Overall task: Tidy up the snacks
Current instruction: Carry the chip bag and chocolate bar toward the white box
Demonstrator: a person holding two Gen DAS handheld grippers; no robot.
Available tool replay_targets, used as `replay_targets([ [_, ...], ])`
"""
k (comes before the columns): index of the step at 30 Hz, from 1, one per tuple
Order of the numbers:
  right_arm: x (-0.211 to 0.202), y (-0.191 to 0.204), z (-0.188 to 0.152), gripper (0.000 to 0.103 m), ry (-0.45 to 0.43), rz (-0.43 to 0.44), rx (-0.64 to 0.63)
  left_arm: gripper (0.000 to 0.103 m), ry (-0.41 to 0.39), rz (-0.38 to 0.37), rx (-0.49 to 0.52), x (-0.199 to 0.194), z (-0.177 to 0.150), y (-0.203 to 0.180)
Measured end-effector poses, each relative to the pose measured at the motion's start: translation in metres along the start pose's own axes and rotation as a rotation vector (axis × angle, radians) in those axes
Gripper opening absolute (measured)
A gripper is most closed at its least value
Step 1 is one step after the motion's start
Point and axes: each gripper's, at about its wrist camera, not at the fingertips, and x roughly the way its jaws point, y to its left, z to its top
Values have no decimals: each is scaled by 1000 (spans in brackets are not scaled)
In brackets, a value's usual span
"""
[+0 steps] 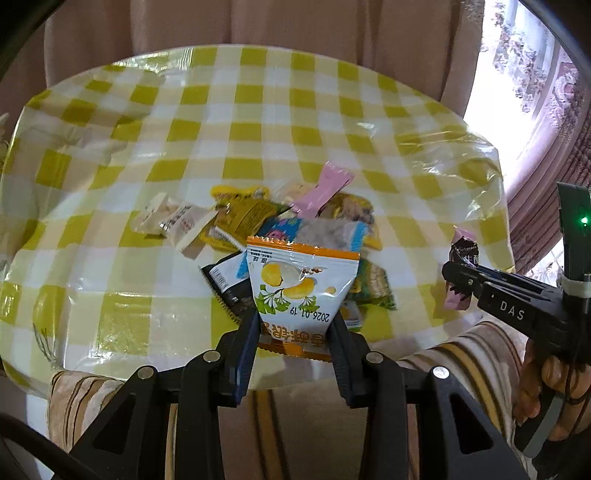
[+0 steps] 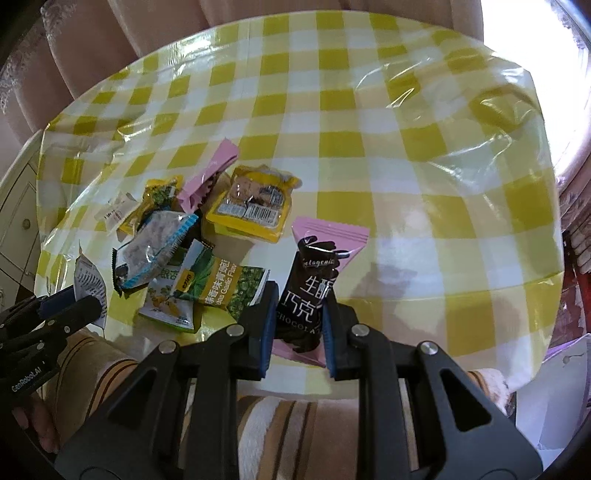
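Two handheld grippers, each clamped on a snack packet, are held above the near edge of a table (image 2: 369, 110) covered in a yellow-and-white checked plastic cloth. The left gripper (image 1: 295, 325) has its jaws pressed against the sides of a white packet with an orange top band (image 1: 301, 280), printed with yellow fruit and green leaves; the packet stands upright between the pads, lifted off the cloth. The right gripper (image 2: 300, 314) has its jaws closed tightly on a pink and dark brown chocolate bar (image 2: 317, 273), also upright, its pink crimped end pointing away from the camera.

Behind both, toward the middle of the table, lies a loose pile of snacks (image 2: 184, 236). It includes a yellow tray pack with a barcode (image 2: 253, 206), a green garlic-pea packet (image 2: 221, 286), a clear wrapper with a blue crimped edge (image 2: 159, 247), a pink wrapper (image 2: 210, 173) and small white sachets (image 1: 177, 221) at the pile's left side. The packets overlap, so several are only partly visible and their labels are blurred. A striped cushion (image 2: 277, 424) sits below the near edge. Curtains (image 1: 258, 22) hang beyond the far edge, and bright window glare washes out the far right corner.
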Motion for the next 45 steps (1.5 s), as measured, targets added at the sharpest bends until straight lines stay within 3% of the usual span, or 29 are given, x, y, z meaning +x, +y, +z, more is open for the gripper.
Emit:
replay_targets([
  [16, -56, -55, -25, 26, -80, -58, 76, 38, -22, -88, 126, -9, -2, -86],
  [45, -112, -175, -78, 26, -84, -217, 250, 38, 44, -306, 344, 6, -20, -244],
])
